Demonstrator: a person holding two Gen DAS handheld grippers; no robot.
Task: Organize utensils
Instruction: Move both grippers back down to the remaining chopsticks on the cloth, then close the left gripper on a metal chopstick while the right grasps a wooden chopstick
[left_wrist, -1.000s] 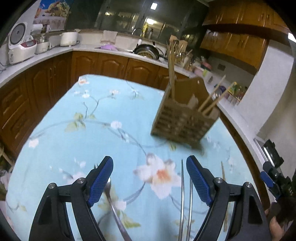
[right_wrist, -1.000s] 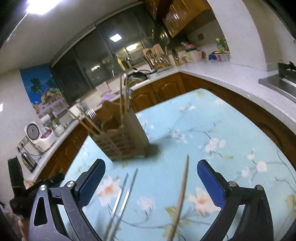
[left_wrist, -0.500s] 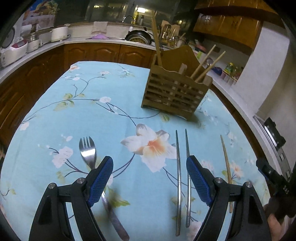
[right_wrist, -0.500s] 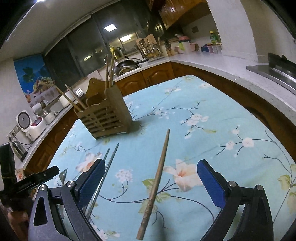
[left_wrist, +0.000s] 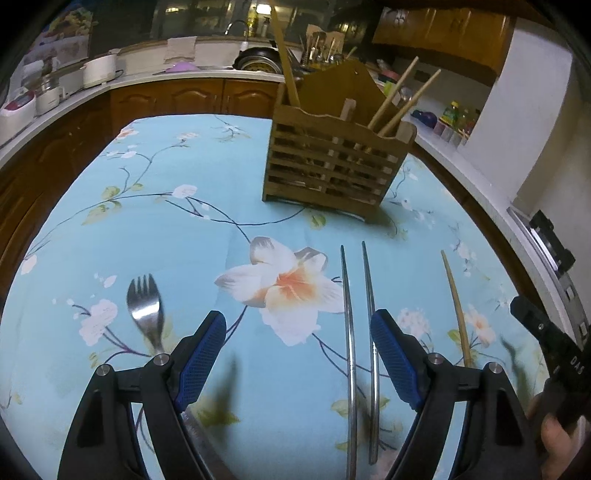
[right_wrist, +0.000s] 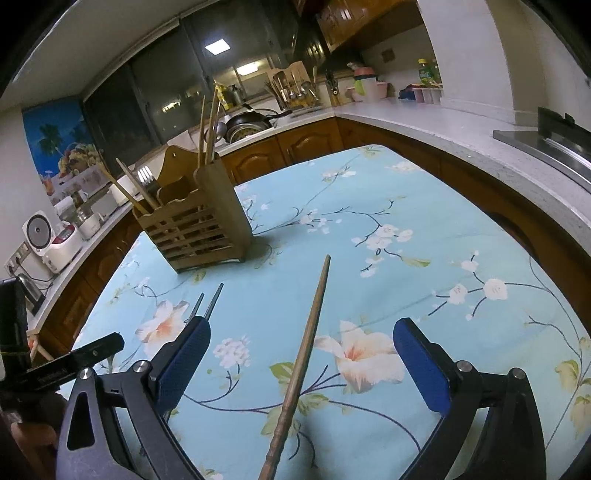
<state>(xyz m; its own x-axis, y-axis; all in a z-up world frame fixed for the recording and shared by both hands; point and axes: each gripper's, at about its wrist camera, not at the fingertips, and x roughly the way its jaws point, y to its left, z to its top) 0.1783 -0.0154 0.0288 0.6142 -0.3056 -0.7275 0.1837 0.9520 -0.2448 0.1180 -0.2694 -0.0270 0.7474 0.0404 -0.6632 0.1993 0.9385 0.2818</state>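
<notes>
the left gripper (left_wrist: 298, 354) hangs over the blue flowered tablecloth (left_wrist: 155, 229) with its blue pads spread wide and nothing between them but cloth. a steel fork (left_wrist: 144, 312) lies just outside its left finger, tines pointing toward the far counter, its handle running under the finger. two metal chopsticks (left_wrist: 357, 332) lie side by side just inside the right pad, the right one partly hidden by that pad. a wooden chopstick (left_wrist: 455, 310) lies further right, apart from the metal pair. the right gripper (right_wrist: 301, 356) is spread wide too, low over the cloth, and that wooden chopstick (right_wrist: 304, 354) runs lengthwise through the gap, touching neither pad. beyond both tools the slatted wooden utensil holder (left_wrist: 334, 162) stands upright on the table, with several wooden chopsticks leaning out of it and fork tines (right_wrist: 146, 177) showing in one compartment. the open cloth between the loose utensils and the holder has nothing lying on it. around the table runs a pale countertop (right_wrist: 461, 129) over brown cabinets, with a rice cooker (right_wrist: 51, 240) at the left and a dark pan (right_wrist: 245, 123) by the sink.
</notes>
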